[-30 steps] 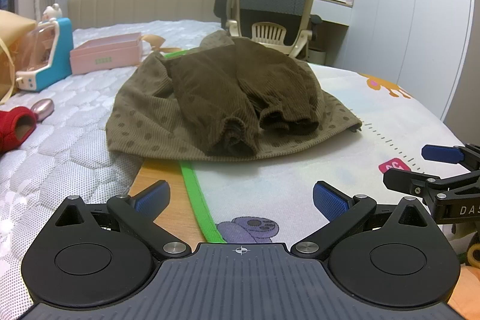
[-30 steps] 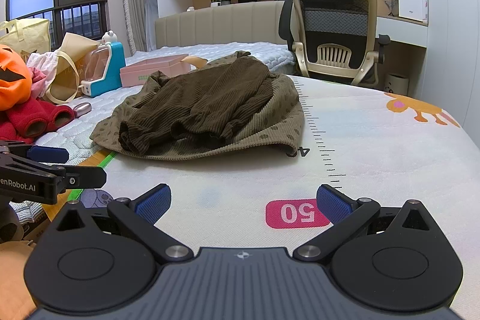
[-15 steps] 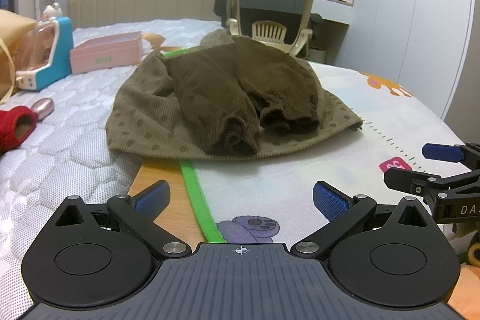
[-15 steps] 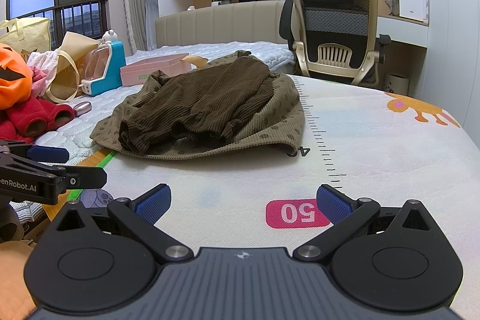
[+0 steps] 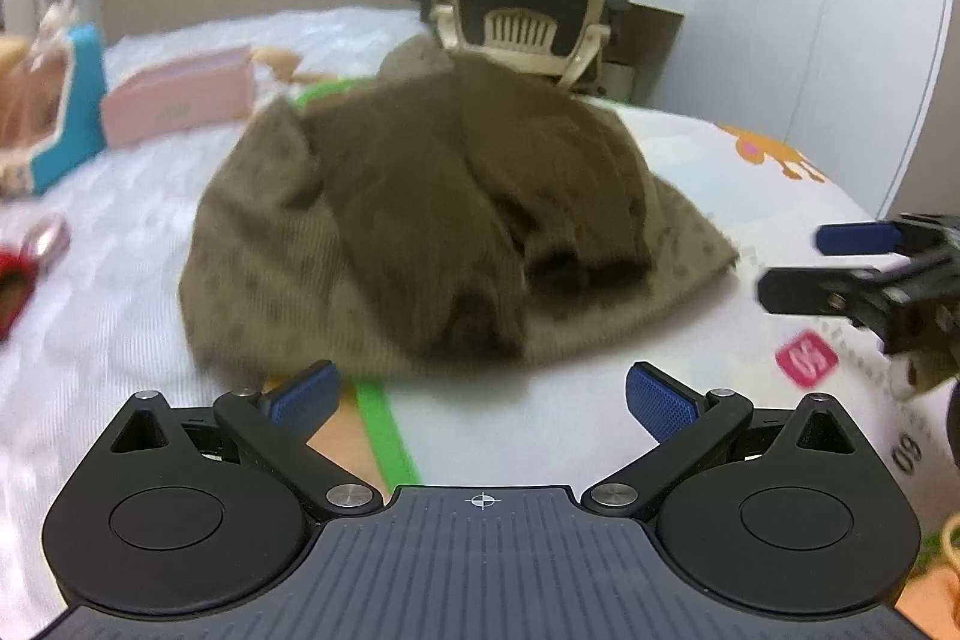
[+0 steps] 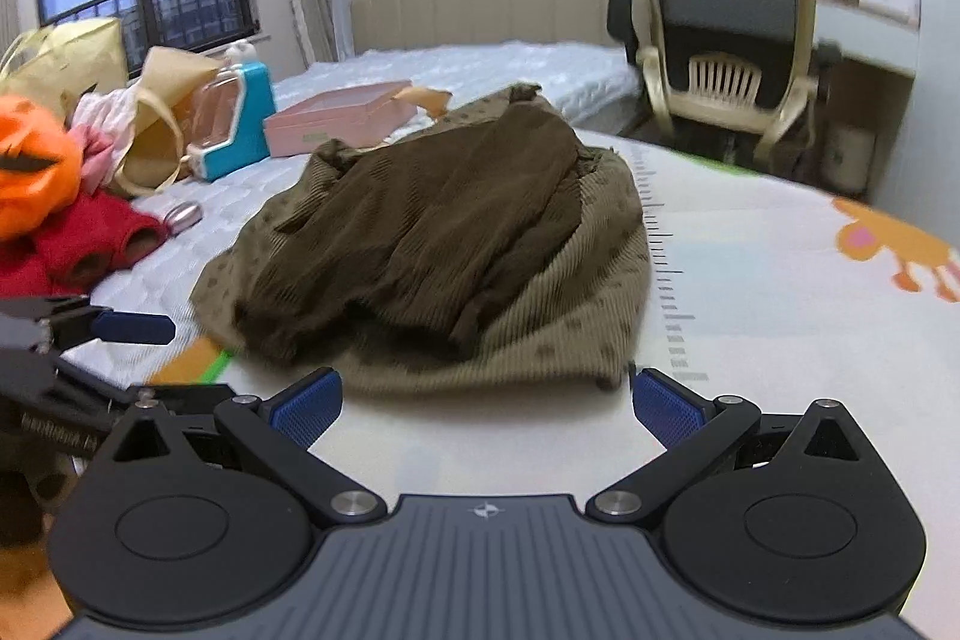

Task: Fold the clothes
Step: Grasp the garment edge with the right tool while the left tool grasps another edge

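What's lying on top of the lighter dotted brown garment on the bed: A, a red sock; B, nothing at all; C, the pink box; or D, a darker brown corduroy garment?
D: a darker brown corduroy garment lies crumpled on the lighter dotted garment, while the pink box sits apart, farther back on the bed.

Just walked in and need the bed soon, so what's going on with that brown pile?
A person holds a gripper in each hand, facing a heap of clothes on the play mat: a dark brown corduroy garment lying on a lighter dotted one. The left gripper and right gripper are both open and empty, just short of the heap's near edge. Nothing is folded yet.
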Action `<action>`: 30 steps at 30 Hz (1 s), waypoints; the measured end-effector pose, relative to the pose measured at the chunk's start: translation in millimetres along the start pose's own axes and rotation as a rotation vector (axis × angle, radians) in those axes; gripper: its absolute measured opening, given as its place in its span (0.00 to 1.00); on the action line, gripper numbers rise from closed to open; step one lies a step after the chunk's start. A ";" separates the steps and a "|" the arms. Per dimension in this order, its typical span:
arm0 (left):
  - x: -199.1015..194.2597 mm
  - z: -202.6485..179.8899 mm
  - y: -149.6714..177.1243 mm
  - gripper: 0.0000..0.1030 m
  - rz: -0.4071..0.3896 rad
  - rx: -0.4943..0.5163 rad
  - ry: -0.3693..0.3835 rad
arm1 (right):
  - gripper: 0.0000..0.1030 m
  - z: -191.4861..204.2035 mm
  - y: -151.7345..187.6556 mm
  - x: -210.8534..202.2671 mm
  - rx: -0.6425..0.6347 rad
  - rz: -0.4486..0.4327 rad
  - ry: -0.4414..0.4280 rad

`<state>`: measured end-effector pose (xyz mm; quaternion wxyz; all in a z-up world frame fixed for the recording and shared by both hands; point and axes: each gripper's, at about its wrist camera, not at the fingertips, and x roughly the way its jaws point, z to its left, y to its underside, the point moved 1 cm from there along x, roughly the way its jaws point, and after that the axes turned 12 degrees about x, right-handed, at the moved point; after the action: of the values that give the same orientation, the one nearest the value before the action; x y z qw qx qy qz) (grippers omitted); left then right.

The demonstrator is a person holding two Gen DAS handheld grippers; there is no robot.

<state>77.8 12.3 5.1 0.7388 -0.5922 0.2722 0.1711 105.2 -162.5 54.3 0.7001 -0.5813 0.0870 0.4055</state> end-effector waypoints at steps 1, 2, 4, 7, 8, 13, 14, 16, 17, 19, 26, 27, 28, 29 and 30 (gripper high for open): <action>3.7 2.0 -7.2 1.00 -0.005 0.014 0.000 | 1.00 -3.5 -8.8 11.5 0.019 0.019 -0.009; 7.4 4.1 -14.3 1.00 -0.009 0.029 0.000 | 1.00 -7.1 -17.6 23.1 0.039 0.039 -0.017; 17.5 9.1 -29.3 1.00 -0.016 0.055 0.003 | 1.00 -14.2 -27.5 44.8 0.059 0.068 -0.013; 36.7 17.5 -44.6 1.00 -0.015 0.071 0.019 | 1.00 -25.3 -34.4 70.5 0.089 0.102 -0.005; 44.2 20.7 -48.8 1.00 -0.012 0.072 0.027 | 1.00 -29.6 -33.9 77.6 0.110 0.121 -0.007; 75.1 33.1 -60.6 1.00 0.022 0.045 0.070 | 1.00 -41.8 -26.6 91.5 0.205 0.130 -0.021; 80.3 35.7 -62.4 1.00 0.029 0.039 0.080 | 1.00 -41.8 -26.6 92.6 0.213 0.131 -0.017; 89.0 40.5 -64.1 1.00 0.036 0.035 0.081 | 1.00 -39.4 -26.8 95.2 0.217 0.131 0.003; 93.6 43.2 -65.0 1.00 0.042 0.031 0.078 | 1.00 -36.5 -26.4 96.4 0.210 0.132 0.018; 98.2 49.7 -66.6 1.00 0.048 0.020 0.077 | 1.00 -27.3 -27.5 99.6 0.143 0.157 0.052; 76.5 118.7 -82.2 1.00 -0.141 -0.063 -0.008 | 1.00 -20.9 -74.6 90.0 -0.027 0.033 0.024; 79.6 131.0 -83.2 1.00 -0.145 -0.073 -0.017 | 1.00 -22.6 -86.2 93.4 -0.035 0.001 0.042; 89.3 142.5 -82.5 1.00 -0.123 -0.088 -0.015 | 1.00 -25.7 -96.0 101.1 -0.026 -0.012 0.053; 100.4 154.0 -81.5 1.00 -0.096 -0.103 -0.010 | 1.00 -29.1 -104.9 110.0 -0.012 -0.018 0.060; 112.2 163.2 -77.8 1.00 -0.069 -0.123 -0.009 | 1.00 -33.0 -113.2 123.1 0.014 -0.011 0.063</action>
<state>244.1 143.8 22.6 0.7077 -0.6447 0.2373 0.1647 273.2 -133.7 55.2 0.7033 -0.5892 0.1088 0.3825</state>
